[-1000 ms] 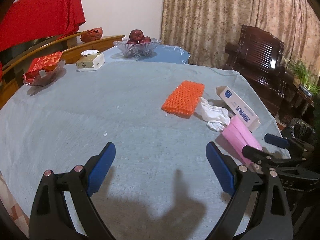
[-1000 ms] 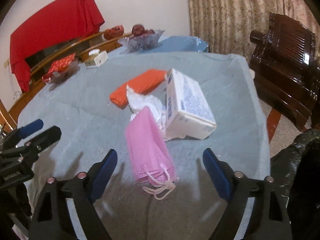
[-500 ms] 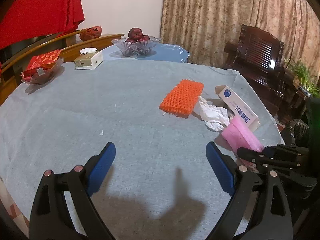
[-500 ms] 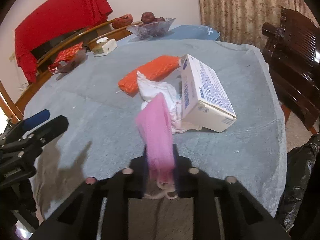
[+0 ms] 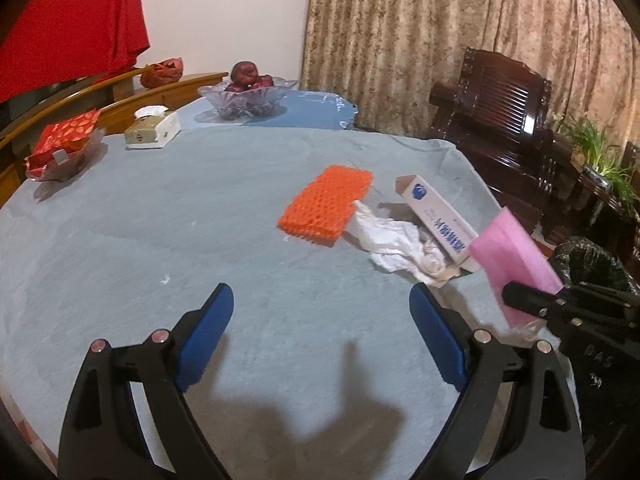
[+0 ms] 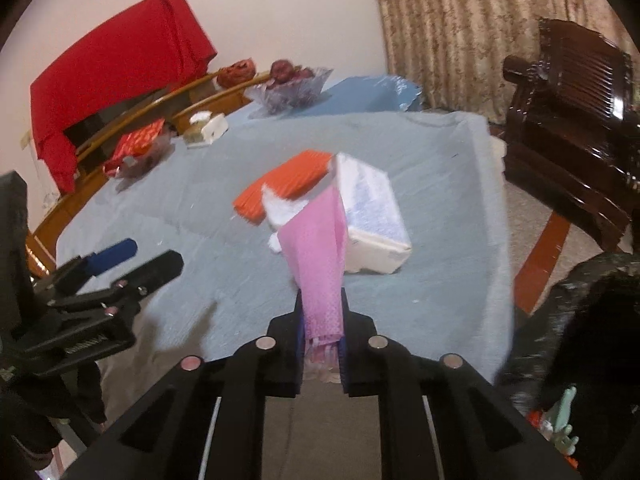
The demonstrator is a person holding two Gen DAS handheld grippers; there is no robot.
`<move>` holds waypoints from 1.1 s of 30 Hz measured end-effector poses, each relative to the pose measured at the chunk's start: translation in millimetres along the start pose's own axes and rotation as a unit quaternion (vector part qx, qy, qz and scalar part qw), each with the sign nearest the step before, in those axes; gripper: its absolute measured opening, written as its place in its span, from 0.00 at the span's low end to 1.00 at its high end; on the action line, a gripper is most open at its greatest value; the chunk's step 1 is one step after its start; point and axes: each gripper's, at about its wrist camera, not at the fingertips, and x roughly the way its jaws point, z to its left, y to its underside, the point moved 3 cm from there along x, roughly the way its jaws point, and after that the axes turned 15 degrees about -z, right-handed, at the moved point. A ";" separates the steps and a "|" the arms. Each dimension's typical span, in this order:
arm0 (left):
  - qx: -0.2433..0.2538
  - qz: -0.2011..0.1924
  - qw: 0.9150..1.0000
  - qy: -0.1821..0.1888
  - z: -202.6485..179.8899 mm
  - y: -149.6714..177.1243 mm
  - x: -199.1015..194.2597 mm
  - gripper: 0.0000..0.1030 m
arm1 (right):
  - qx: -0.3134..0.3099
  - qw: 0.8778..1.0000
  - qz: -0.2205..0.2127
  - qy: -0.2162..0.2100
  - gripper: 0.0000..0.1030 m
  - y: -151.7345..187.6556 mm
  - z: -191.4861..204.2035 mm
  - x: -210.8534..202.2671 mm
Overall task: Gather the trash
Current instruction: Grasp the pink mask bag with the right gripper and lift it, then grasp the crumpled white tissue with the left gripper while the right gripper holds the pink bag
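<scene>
Right gripper (image 6: 322, 340): jaws clamped on the lower end of a pink face mask (image 6: 320, 256), which stands up from between the pads, clear of the table (image 6: 440, 184). Left gripper (image 5: 322, 320): jaws spread wide, nothing between the blue pads (image 5: 208, 332), poised over bare grey cloth near the table's near edge. In the left wrist view the mask (image 5: 516, 256) appears at the table's right edge, pinched by the dark tips of the right gripper (image 5: 520, 296).

Remaining litter, grouped toward the right edge of the table: an orange foam net (image 5: 326, 204); a crumpled white tissue (image 5: 396, 240) just beside it; a white carton (image 5: 436, 216) with blue print, touching the tissue.

Far edge of the table: a glass fruit bowl (image 5: 248, 96), a tissue box (image 5: 152, 130) and a dish holding red packets (image 5: 64, 144).

Off the right edge: a black rubbish bag (image 6: 580, 320), near the raised mask, and a dark wooden chair (image 5: 504, 120) before a patterned curtain (image 5: 440, 20).
</scene>
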 end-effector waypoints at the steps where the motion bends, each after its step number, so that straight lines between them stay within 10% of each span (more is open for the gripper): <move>1: 0.001 0.000 1.000 0.003 -3.3 -0.7 1.8 0.83 | 0.003 1.000 -0.004 0.004 0.13 -2.5 -3.0 -2.3; 22: 0.013 0.047 0.998 0.035 -51.3 0.1 85.8 0.82 | 0.042 0.998 -0.023 0.045 0.13 -19.0 -46.2 16.2; 28: 0.009 0.083 0.995 0.058 -57.0 6.0 101.6 0.65 | 0.045 0.998 -0.022 0.046 0.13 -20.1 -50.0 18.1; 33: 0.001 0.086 0.992 0.087 -60.5 5.6 102.0 0.32 | 0.042 0.998 -0.020 0.046 0.13 -20.1 -50.5 18.4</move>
